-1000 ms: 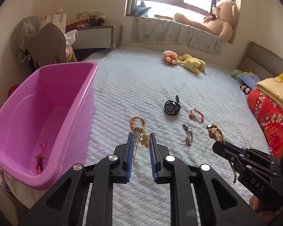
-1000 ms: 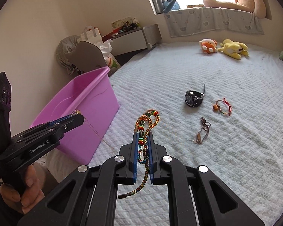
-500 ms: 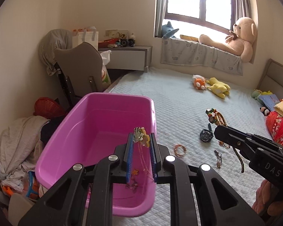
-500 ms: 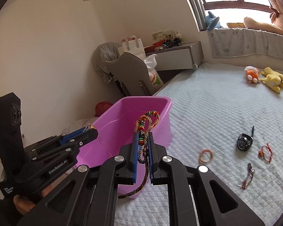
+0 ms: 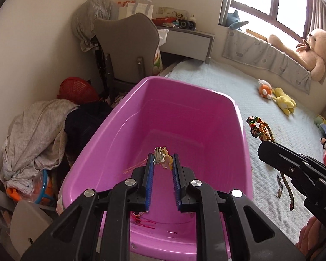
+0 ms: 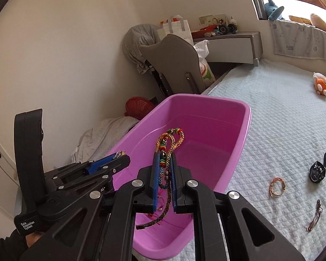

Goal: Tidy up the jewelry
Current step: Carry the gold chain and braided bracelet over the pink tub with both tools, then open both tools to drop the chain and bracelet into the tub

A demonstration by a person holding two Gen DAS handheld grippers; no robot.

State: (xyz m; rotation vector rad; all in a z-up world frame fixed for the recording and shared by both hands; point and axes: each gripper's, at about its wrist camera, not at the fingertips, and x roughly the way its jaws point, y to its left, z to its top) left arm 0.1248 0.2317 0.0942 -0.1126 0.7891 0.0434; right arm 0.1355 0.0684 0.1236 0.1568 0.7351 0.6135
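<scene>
Pink plastic fills most of what I see: the tub (image 5: 239,117) sits on the edge of the quilted bed (image 6: 282,113), and both tongs hang over it. The left tongs (image 5: 163,159) stand nearly closed, pinching a small charm piece (image 5: 162,157) with a silver hand and a gold figure at their tips, its thin cord trailing down into the tub. The right tongs (image 6: 164,158) are clamped narrowly on a multicoloured braided bracelet (image 6: 170,140) whose beaded loop stands above the pads and whose tail dangles below. Red cord jewelry (image 5: 143,220) lies on the tub floor. On the bed a black watch (image 6: 317,171), an orange bracelet (image 6: 277,186) and other small pieces lie apart.
</scene>
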